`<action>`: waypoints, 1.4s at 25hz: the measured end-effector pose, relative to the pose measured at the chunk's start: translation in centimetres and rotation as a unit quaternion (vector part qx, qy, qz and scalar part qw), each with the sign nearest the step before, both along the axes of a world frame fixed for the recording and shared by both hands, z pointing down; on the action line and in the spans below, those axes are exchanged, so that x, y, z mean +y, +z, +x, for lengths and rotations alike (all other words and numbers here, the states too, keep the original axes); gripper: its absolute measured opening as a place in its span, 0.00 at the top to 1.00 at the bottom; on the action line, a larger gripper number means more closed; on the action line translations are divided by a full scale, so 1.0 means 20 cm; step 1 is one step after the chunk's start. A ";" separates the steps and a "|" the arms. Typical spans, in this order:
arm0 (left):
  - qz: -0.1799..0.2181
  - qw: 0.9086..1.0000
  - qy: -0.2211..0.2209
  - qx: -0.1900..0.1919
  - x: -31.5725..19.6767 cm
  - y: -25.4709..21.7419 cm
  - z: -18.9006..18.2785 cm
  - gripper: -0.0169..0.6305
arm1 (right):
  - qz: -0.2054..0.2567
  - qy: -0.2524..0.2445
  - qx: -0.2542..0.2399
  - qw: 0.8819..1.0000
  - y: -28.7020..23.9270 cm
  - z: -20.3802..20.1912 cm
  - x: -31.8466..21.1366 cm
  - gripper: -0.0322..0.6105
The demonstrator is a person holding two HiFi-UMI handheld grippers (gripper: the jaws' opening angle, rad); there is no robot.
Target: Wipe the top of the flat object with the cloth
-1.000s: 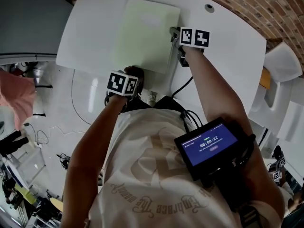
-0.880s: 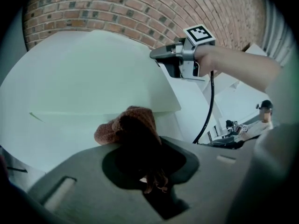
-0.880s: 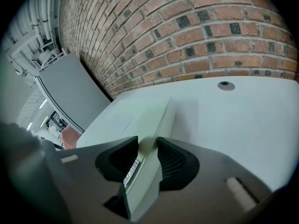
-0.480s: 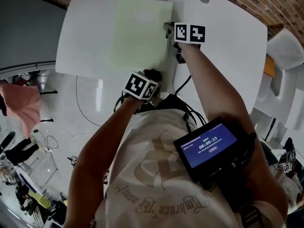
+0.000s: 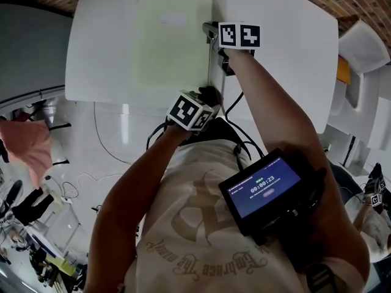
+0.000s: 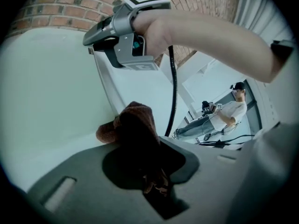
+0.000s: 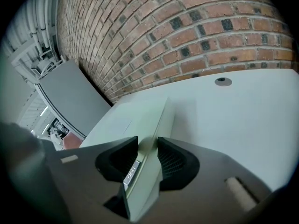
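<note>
Red brick wall [image 7: 187, 27] curving behind, white table [image 5: 287, 41] standing before it, grey panel [image 7: 72, 94] leaning alongside, glossy floor [image 5: 79, 142] reflecting light.

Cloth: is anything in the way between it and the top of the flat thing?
Nothing visible is. The left tongs hold the cloth right at the flat object's near corner, and its top is bare. The right tongs only clamp its right edge.
</note>
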State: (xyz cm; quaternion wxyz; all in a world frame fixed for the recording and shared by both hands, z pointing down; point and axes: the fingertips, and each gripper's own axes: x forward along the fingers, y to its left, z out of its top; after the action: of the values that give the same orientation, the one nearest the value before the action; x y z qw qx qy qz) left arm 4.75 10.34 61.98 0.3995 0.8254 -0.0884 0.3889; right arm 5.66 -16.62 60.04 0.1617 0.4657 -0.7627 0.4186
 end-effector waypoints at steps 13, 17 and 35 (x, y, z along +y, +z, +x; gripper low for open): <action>0.068 0.996 -0.007 0.059 0.03 -0.29 -0.33 0.85 | 0.096 0.027 -0.007 0.995 -0.26 -0.03 0.04 0.76; 0.098 0.992 -0.024 0.073 -0.06 -0.35 -0.40 0.85 | 0.118 0.008 0.007 0.993 -0.33 -0.05 0.11 0.83; 0.249 0.950 -0.139 0.128 -0.33 -0.69 -1.00 0.85 | 0.234 -0.046 0.040 0.970 -0.63 -0.23 0.83 0.94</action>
State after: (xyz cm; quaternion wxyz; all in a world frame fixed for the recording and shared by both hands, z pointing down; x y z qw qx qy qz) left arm -15.27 3.75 48.15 0.2393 0.9211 -0.2448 0.1857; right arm 1.11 0.07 47.52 0.0977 0.4712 -0.8530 0.2021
